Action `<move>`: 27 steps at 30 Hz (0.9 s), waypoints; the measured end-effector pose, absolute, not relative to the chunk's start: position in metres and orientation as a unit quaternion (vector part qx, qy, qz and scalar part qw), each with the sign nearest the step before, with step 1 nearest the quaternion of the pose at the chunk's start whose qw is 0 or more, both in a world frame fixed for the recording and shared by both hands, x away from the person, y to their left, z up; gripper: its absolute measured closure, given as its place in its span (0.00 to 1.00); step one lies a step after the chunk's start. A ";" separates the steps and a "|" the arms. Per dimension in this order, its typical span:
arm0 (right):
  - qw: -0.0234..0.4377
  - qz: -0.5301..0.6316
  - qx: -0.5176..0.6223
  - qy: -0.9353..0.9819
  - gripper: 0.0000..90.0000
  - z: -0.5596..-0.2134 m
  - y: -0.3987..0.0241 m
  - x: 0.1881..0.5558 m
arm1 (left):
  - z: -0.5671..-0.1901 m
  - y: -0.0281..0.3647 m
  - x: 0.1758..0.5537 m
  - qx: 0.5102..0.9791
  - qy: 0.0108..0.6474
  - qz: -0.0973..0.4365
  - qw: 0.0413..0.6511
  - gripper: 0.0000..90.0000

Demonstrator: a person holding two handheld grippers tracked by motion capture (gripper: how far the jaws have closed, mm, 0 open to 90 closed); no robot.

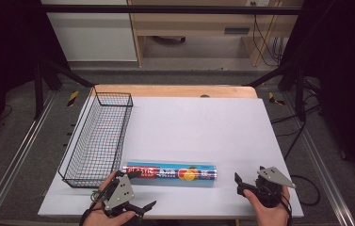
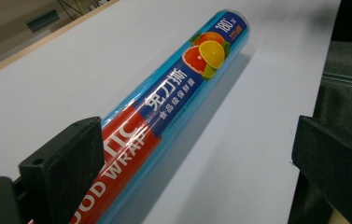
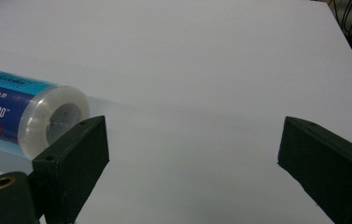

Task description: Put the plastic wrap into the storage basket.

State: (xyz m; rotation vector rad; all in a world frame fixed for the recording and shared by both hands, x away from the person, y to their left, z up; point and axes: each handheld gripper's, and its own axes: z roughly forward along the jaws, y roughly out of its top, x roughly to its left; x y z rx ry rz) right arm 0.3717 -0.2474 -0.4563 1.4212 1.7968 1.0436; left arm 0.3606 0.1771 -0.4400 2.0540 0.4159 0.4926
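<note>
Left gripper view puts the wrap roll (image 2: 173, 98) lying between your left gripper's (image 2: 190, 163) spread jaws, unpinched. Likely light, stiff, slippery: grip across its middle. Your right gripper (image 3: 192, 158), also spread, sits just beyond its end.

The plastic wrap roll (image 2: 173, 88) is sheathed in glossy, smooth film; the basket (image 1: 97, 136) is made of black wire mesh; the desk (image 1: 203, 127) is covered by a matt white sheet.
</note>
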 end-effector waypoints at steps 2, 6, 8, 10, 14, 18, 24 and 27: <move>0.304 0.395 0.537 0.680 0.09 -0.456 -0.247 0.372 | -0.439 0.178 0.362 0.842 0.168 0.189 0.476 0.03; 0.302 0.401 0.531 0.683 0.08 -0.456 -0.246 0.371 | -0.428 0.174 0.368 0.847 0.155 0.184 0.474 0.04; 0.298 0.406 0.528 0.683 0.08 -0.456 -0.246 0.371 | -0.420 0.169 0.373 0.860 0.138 0.184 0.456 0.05; 0.297 0.408 0.528 0.683 0.08 -0.456 -0.246 0.371 | -0.412 0.163 0.380 0.871 0.124 0.185 0.439 0.05; 0.292 0.410 0.522 0.688 0.08 -0.456 -0.244 0.371 | -0.394 0.142 0.398 0.892 0.096 0.177 0.404 0.05; 0.286 0.418 0.522 0.687 0.09 -0.455 -0.245 0.371 | -0.385 0.122 0.413 0.903 0.073 0.170 0.387 0.05; 0.278 0.424 0.519 0.688 0.09 -0.456 -0.245 0.372 | -0.393 0.095 0.444 0.932 0.039 0.146 0.330 0.07; 0.276 0.424 0.519 0.689 0.09 -0.456 -0.245 0.372 | -0.400 0.090 0.450 0.939 0.035 0.136 0.314 0.09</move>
